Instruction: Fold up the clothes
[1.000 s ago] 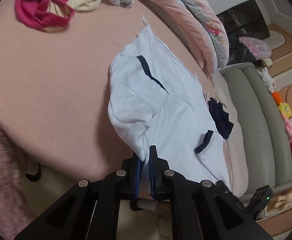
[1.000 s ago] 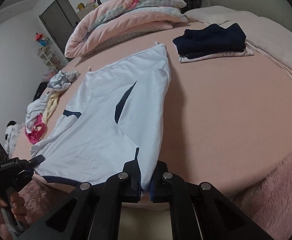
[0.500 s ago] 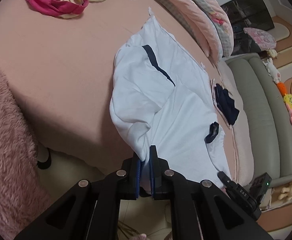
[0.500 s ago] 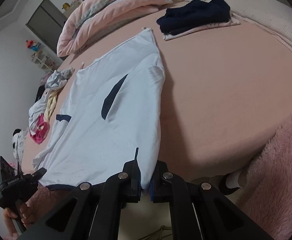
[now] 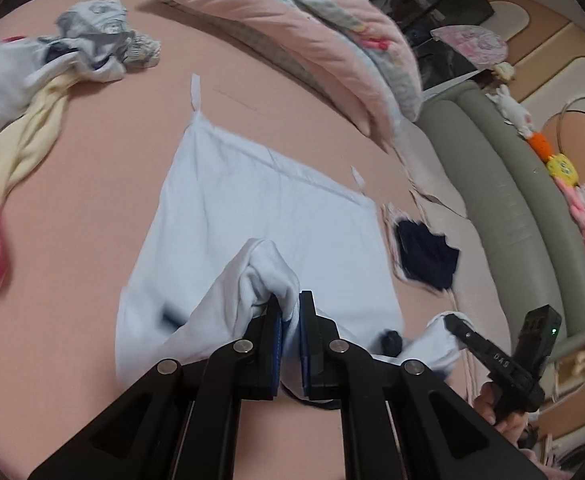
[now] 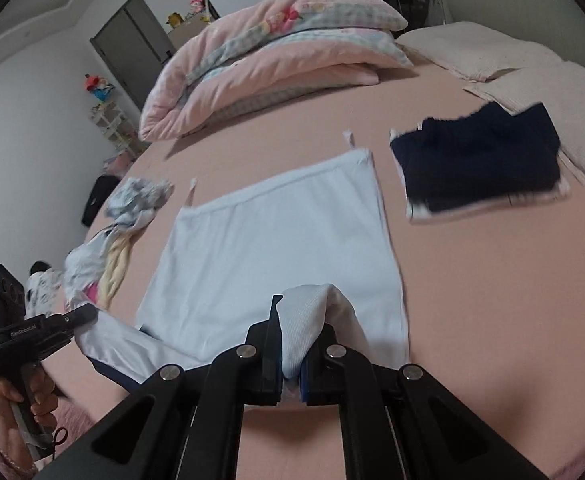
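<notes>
Both grippers clamp the near edge of the white garment (image 5: 260,216), one at each near corner. Left gripper (image 5: 290,312): jaws closed on a bunched fold of the white fabric, which humps up just ahead of the tips. Right gripper (image 6: 292,336): jaws closed on a similar white fold, ribbed texture visible between the pads.

The garment lies on the pink bed (image 6: 492,280); its far half is flat, with the hem toward the pillows and two small tabs sticking out at the far corners. The near half is lifted off the sheet and doubled over toward the far half. Dark navy trim shows at the near edge and on a sleeve end near the right gripper in the left view. Both frames are motion-blurred.

Folded dark navy clothes (image 6: 476,156) sit on the bed right of the garment, apart from it. An unfolded clothes pile (image 5: 32,92) (grey-white, pale yellow, magenta) sits left of the garment, also apart. A folded pink quilt (image 6: 276,52) lies at the far side of the bed. A grey-green sofa (image 5: 504,200) with plush toys along it stands beyond the bed's right side.

Each view shows the other gripper held in a hand: the right hand (image 5: 504,412) and the left hand (image 6: 32,396).
</notes>
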The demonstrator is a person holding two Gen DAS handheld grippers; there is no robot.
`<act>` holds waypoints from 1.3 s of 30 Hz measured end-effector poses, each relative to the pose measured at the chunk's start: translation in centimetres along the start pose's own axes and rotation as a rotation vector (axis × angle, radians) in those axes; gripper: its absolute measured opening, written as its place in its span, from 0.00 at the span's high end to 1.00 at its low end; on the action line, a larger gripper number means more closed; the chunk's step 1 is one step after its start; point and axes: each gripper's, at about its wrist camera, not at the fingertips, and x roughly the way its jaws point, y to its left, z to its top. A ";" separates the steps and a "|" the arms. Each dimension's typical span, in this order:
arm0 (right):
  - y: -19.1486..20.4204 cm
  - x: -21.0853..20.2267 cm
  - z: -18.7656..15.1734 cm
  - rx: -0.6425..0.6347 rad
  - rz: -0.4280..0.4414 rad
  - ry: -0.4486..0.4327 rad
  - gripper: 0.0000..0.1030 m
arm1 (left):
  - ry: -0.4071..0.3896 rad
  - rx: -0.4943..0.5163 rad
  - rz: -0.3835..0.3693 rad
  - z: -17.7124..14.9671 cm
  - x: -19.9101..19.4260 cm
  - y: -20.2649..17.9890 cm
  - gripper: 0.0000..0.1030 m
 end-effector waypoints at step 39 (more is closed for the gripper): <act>-6.4 4.8 -3.7 0.081 -0.169 0.094 0.49 | 0.019 -0.196 0.085 -5.4 -0.2 9.7 0.34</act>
